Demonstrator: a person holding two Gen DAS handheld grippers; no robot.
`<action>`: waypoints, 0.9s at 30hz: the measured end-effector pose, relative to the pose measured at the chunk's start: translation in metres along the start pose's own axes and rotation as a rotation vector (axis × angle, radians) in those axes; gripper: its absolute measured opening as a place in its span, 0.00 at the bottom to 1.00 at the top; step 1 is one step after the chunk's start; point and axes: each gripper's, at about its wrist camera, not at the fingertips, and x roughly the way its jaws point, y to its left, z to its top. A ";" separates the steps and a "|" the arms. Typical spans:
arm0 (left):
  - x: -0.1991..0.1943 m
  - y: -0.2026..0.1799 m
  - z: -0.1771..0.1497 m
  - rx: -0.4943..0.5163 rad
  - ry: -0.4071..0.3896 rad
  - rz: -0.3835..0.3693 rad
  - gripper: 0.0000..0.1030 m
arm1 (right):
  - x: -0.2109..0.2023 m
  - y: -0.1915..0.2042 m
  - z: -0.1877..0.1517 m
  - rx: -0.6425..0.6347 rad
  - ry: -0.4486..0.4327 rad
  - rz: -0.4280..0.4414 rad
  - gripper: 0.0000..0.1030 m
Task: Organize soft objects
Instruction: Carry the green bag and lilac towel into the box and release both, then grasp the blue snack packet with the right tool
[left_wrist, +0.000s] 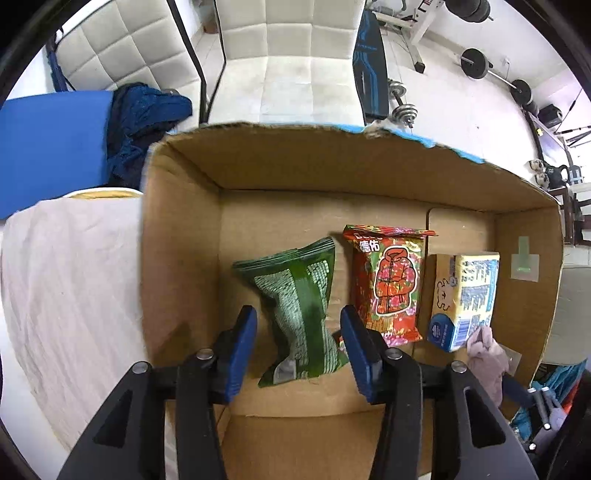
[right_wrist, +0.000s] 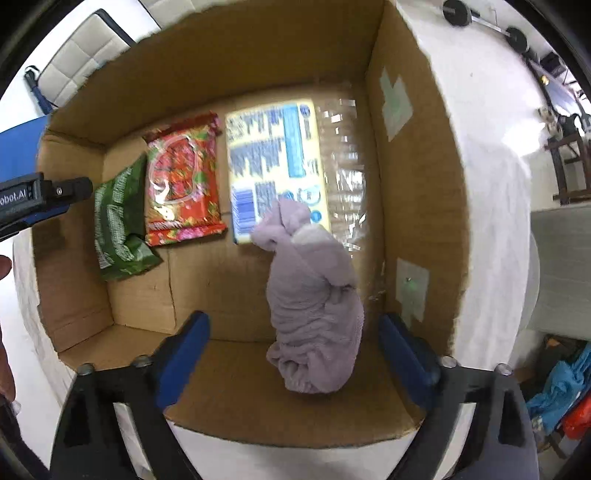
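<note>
An open cardboard box holds a green snack bag, a red snack bag and a yellow-blue pack side by side. A rolled lilac cloth lies in the box's right part, against the pack. My left gripper is open, its fingers either side of the green bag's lower end. My right gripper is open wide around the lilac cloth, not touching it.
The box stands on a white-covered surface. A blue mat and dark blue cloth lie behind it at left. White padded chairs and dumbbells are beyond. The left gripper's body shows at the right wrist view's left edge.
</note>
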 end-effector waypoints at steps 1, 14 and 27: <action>-0.006 0.000 -0.003 0.005 -0.010 -0.004 0.44 | -0.004 0.001 -0.001 0.000 0.000 0.005 0.93; -0.073 0.027 -0.073 0.009 -0.146 -0.012 0.46 | -0.045 0.019 -0.039 -0.018 -0.059 0.074 0.97; -0.045 0.149 -0.248 -0.225 -0.133 0.137 0.46 | 0.004 0.122 -0.159 -0.109 0.074 0.201 0.97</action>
